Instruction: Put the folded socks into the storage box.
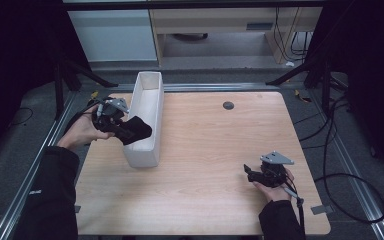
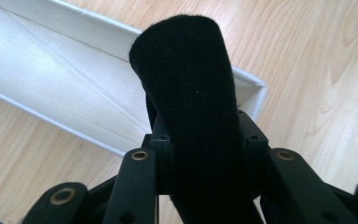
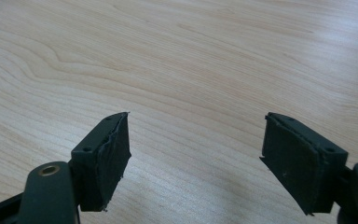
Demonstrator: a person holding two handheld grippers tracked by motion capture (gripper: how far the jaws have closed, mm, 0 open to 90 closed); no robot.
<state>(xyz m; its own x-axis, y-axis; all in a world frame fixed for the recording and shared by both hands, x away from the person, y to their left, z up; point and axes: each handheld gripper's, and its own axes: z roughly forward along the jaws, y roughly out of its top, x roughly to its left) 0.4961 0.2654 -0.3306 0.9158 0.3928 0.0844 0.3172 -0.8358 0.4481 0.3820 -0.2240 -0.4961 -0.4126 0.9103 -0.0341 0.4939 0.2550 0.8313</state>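
At the left of the high view, the person's left hand (image 1: pixel 82 131) comes in over the left edge of the tabletop (image 1: pixel 205 150) and carries the left tool (image 1: pixel 125 129). That tool is closed on a black fabric item (image 1: pixel 136 130), a soft, knitted-looking roll; whether it is a sock or a sleeve cannot be told. In the left gripper view the black fabric item (image 2: pixel 191 93) stands up between the two black jaws, which press against its sides, and its rounded free end reaches well past them. The item hangs over the near end of a white box (image 1: pixel 147 117), a long, narrow, open-topped container that lies lengthwise on the left part of the tabletop, running away from the person. In the left gripper view the white box (image 2: pixel 51 79) shows below and behind the fabric, its inside bare and pale, with one corner of its rim just to the right of the roll. The fabric is above the box, not resting on its floor.

Farther right, the middle of the wooden tabletop is bare grain, with a small dark round grommet (image 1: pixel 228 105) near the far edge.

At the right, near the front edge, the person's right hand (image 1: pixel 275 187) holds the right tool (image 1: pixel 247 172) low over the wood, pointing toward the left. In the right gripper view the right tool (image 3: pixel 196 154) has its jaws wide apart with nothing between them, the wood grain plain in the gap. The two tools are well apart.
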